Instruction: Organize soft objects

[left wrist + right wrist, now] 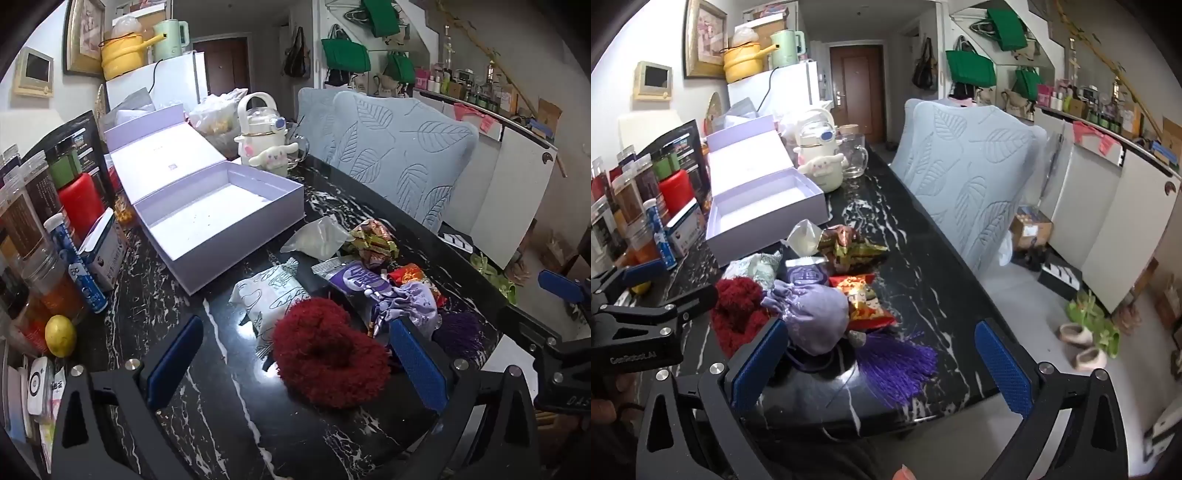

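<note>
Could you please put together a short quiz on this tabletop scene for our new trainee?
1. True or false: the lavender box already holds some soft items.
2. Multiple choice: which item lies between the fingers of the left claw? A) purple tassel B) red fluffy scrunchie C) yellow lemon
3. Fill in: the lilac drawstring pouch lies beside the right claw's ______ finger.

Key:
1. False; the box is open and empty.
2. B; the red fluffy scrunchie lies there, ungripped.
3. Left; the purple tassel lies in the gap between the open fingers.
</note>
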A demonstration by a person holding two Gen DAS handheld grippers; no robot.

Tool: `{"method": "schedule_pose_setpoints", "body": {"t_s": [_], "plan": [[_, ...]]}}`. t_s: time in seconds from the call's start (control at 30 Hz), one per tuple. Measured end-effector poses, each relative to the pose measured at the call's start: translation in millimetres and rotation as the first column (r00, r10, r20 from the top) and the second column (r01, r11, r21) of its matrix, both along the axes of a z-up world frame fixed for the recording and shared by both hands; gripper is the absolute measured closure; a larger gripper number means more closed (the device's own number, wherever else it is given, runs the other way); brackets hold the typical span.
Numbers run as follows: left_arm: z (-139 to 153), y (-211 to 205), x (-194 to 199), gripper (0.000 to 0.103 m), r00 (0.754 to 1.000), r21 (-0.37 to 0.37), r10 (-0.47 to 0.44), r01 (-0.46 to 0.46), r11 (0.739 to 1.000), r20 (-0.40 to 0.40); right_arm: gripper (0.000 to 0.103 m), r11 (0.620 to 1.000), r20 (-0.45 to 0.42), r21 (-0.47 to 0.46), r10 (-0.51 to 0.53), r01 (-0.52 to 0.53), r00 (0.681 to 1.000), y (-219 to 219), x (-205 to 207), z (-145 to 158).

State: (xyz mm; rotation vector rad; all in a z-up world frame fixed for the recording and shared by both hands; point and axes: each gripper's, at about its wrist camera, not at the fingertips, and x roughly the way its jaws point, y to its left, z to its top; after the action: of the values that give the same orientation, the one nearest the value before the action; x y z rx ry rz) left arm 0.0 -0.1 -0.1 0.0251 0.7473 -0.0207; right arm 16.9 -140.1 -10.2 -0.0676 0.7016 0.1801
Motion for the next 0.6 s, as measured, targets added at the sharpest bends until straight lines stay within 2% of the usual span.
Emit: {"method": "schedule_pose_setpoints", "body": {"t_s": [0.23, 0.6], "plan": [[4.7, 0.2, -1.3, 0.0, 1.0, -0.015, -0.015, 0.015, 1.0, -0.009, 0.0, 1.0, -0.025, -0.002, 0.0, 0.0, 1.0, -0.9, 4.5, -1.5], [-1.4, -1.5, 3.1, 0.0, 1.0, -0.026, -0.016, 0.016, 1.0, 0.001, 0.0, 1.0, -0.006, 0.021, 0.018, -0.018, 1.0, -3.1, 11.2, 1.9]]}}
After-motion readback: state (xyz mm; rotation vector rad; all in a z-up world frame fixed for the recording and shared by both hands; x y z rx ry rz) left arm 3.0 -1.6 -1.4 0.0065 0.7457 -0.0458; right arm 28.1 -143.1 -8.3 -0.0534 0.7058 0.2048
